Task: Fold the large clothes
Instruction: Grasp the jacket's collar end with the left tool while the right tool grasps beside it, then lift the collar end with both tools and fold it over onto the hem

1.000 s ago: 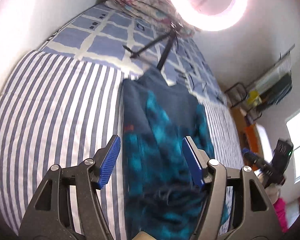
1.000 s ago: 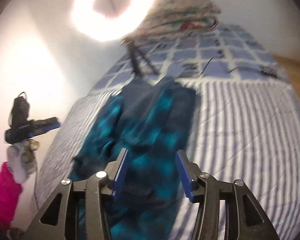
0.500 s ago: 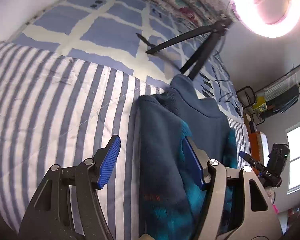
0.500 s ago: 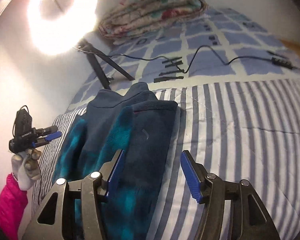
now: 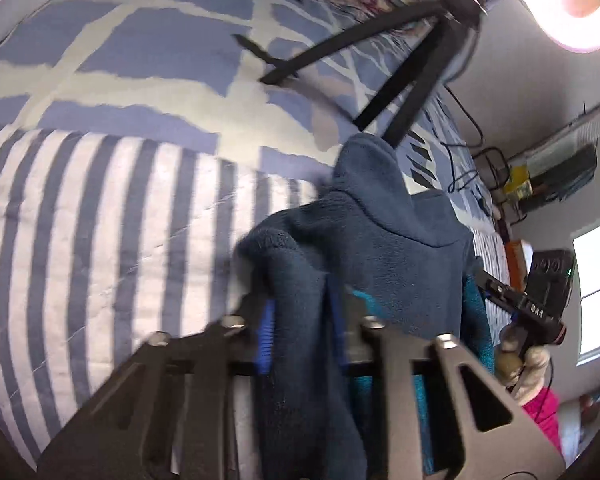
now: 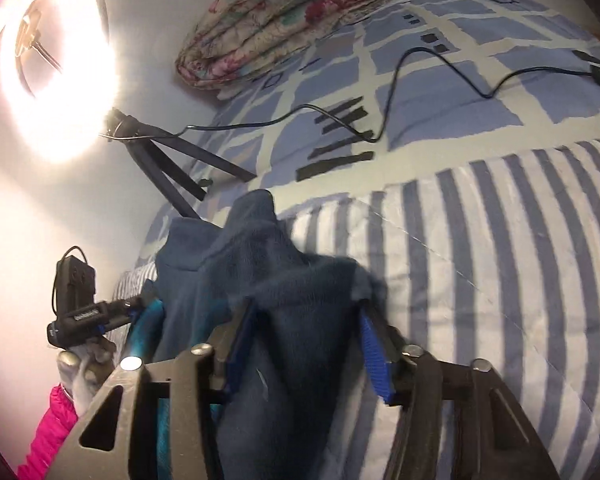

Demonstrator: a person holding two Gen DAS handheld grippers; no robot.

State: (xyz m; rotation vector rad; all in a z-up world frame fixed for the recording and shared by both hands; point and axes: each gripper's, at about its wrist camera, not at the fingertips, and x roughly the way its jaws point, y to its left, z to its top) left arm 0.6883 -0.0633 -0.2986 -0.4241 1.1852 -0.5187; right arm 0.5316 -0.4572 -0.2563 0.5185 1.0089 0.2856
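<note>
On the striped quilt point(image 5: 100, 220), both tools pinch the fleece point(image 5: 400, 264).

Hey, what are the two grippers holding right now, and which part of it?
Both hold the blue fleece top: the left gripper and right gripper each pinch a bunched fold at its shoulder end, near the collar.

Each wrist camera looks steeply down along its fingers, close over the bed point(image 5: 100, 208). Both share the fleece jacket point(image 5: 384, 248) and ring-light tripod point(image 6: 168, 168)

Right gripper point(image 6: 306, 346) jaws just closed on fleece point(image 6: 284, 280).
</note>
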